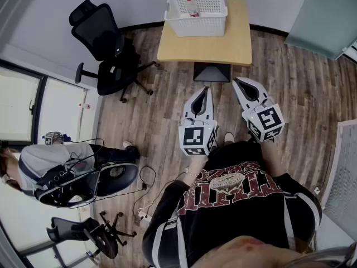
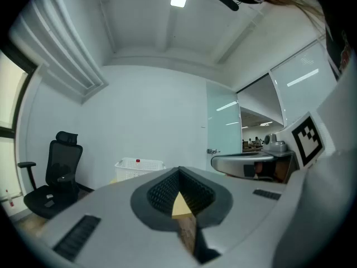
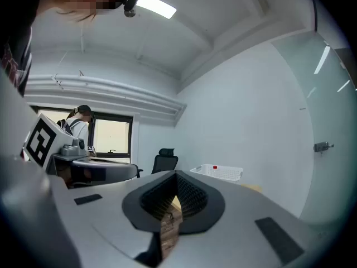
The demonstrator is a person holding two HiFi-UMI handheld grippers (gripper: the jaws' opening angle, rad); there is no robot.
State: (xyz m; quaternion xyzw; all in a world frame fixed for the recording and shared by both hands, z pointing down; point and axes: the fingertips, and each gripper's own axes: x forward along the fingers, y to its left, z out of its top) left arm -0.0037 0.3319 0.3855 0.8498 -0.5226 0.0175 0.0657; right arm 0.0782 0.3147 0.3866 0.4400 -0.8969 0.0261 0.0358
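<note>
Head view: left hand-held gripper [image 1: 207,89] and right hand-held gripper [image 1: 236,81], closed and empty, hover well short of the white basket [image 1: 198,24]; reaching it likely needs a closer approach.

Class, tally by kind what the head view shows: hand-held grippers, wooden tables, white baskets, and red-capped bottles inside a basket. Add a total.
Grippers: 2 (left gripper, right gripper)
Wooden table: 1
White basket: 1
Red-capped bottle: 1
Total: 5
</note>
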